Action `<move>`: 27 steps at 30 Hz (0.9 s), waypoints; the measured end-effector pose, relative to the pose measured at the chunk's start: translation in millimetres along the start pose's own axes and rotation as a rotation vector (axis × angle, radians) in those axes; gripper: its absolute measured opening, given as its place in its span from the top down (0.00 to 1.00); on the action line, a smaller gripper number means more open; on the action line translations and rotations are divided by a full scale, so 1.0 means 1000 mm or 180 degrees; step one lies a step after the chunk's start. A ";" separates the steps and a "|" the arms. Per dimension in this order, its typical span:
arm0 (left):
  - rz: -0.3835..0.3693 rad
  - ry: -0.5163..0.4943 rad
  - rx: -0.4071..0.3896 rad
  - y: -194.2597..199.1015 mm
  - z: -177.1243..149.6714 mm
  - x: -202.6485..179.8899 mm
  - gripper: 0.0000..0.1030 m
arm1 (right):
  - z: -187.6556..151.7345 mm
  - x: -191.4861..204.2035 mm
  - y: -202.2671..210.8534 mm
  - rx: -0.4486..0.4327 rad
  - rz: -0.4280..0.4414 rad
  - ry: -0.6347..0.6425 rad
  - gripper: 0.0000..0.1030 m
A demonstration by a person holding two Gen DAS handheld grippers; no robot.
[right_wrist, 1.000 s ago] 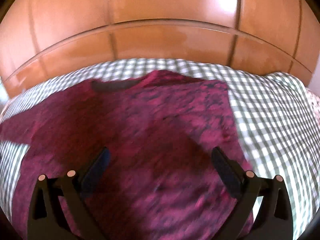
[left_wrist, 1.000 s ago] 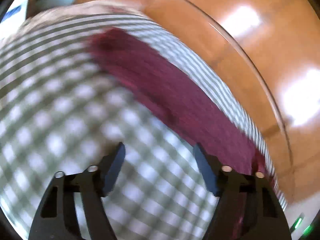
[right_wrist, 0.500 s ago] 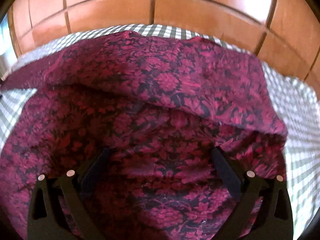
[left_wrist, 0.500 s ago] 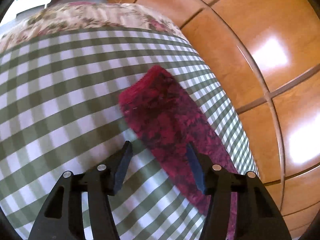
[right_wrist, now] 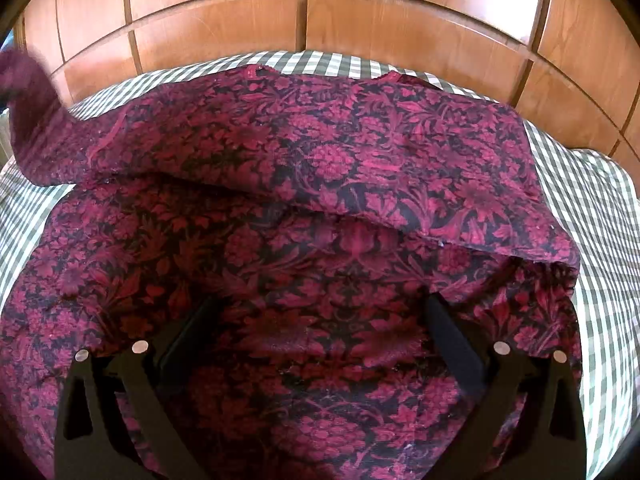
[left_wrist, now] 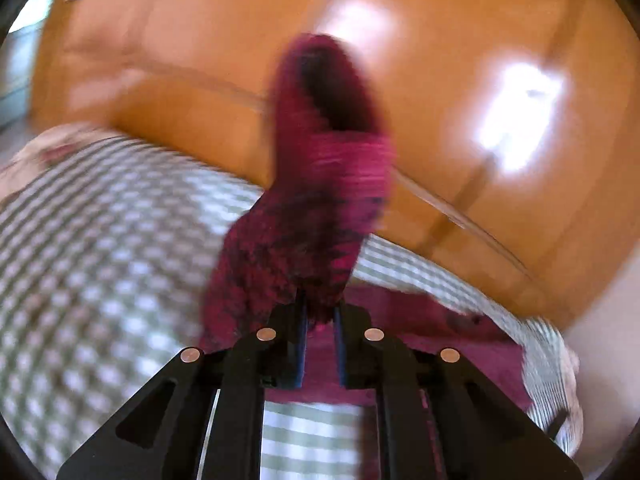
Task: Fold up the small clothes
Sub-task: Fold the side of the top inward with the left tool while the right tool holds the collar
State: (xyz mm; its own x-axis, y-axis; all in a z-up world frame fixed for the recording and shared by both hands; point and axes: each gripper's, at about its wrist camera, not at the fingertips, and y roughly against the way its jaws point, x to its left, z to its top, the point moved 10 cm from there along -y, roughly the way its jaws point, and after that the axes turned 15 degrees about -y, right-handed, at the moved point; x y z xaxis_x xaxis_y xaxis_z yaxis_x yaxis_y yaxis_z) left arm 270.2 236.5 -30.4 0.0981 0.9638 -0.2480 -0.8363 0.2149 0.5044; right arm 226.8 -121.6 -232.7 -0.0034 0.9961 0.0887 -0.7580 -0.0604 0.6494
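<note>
Glossy orange-brown wooden panelling (right_wrist: pixel 400 20) fills the background at twelve o'clock in both wrist views, and below it spreads a bed covered in a green-and-white checked cloth (left_wrist: pixel 100 260).

On that cloth lies the crimson-and-black floral-patterned fabric garment (right_wrist: pixel 320 184), spread flat over most of the right wrist view, with an upper layer folded across it from nine o'clock to three o'clock.

Left tongs (left_wrist: pixel 319 354) have just been closing and now sit clamped on the garment's sleeve (left_wrist: pixel 320 184); a fold of the cloth is pinched between the two dark fingers (left_wrist: pixel 298 344), and the sleeve stands up from them toward twelve o'clock, blurred against the panelling. In the right wrist view the same raised sleeve shows at ten o'clock, lifted off the bed.

Right tongs (right_wrist: pixel 320 344) stand wide apart, just over the middle of the garment, their black fingers (right_wrist: pixel 452 340) at seven and five o'clock with nothing pinched between them. Whether the tips touch the fabric cannot be told.
</note>
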 end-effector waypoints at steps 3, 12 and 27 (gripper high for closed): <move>-0.0254 -0.0311 0.0118 -0.023 -0.014 -0.069 0.90 | 0.000 0.000 0.001 -0.0008 -0.0009 0.0000 0.02; -0.0478 -0.0792 0.0840 -0.102 -0.100 -0.170 0.72 | 0.000 -0.002 0.002 -0.0002 0.0034 -0.0053 0.02; -0.0067 -0.0666 0.0549 -0.027 -0.113 -0.108 0.22 | 0.062 0.032 0.058 -0.0135 0.1040 -0.0771 0.21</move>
State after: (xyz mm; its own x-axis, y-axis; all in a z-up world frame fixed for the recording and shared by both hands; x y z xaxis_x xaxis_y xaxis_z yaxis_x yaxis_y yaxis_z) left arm 221.0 108.8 -110.5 0.2389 0.9666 -0.0927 -0.7303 0.2417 0.6389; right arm 222.6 -96.8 -145.3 -0.0988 0.8804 0.4638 -0.7687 -0.3635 0.5263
